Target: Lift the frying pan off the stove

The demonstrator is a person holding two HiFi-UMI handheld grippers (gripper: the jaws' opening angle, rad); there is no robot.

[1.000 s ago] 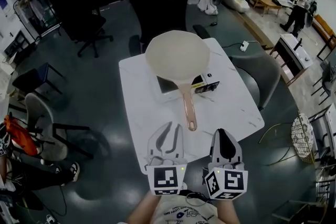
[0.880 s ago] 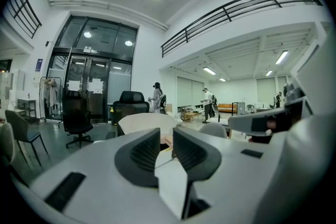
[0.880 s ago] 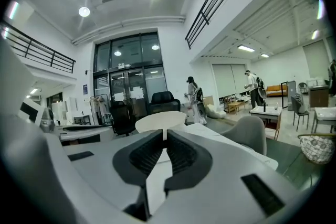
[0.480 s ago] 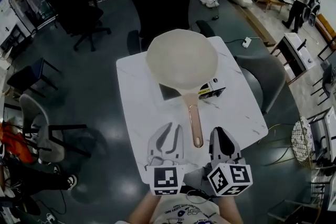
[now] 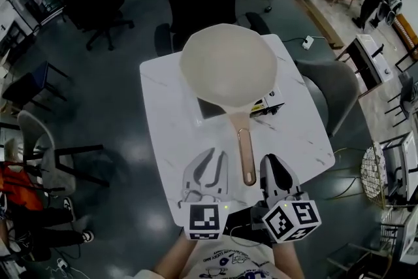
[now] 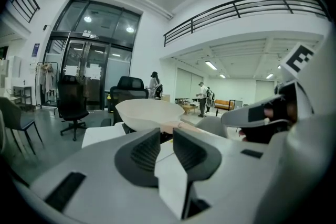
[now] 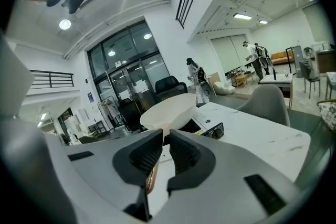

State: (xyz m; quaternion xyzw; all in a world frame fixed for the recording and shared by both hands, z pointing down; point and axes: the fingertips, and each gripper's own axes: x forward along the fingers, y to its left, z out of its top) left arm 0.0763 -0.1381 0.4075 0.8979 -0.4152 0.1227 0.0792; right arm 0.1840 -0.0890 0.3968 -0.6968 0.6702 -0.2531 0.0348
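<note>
Nothing lifted yet. The pan [image 5: 228, 65] sits on the stove [image 5: 266, 104] at the far middle of the table [image 5: 163, 114], its handle [image 5: 246, 155] pointing near, toward you. Your left gripper [image 5: 210, 160] and right gripper [image 5: 272, 161] flank the handle's end, both pressed together and empty. Opening, grasping and lifting are left. The head view shows that flanking; only the right gripper view shows the stove's knob [image 7: 216, 130].

Frying pan [image 5: 228, 65] hides most of the stove [image 5: 268, 103]; label seems unreadable.
</note>
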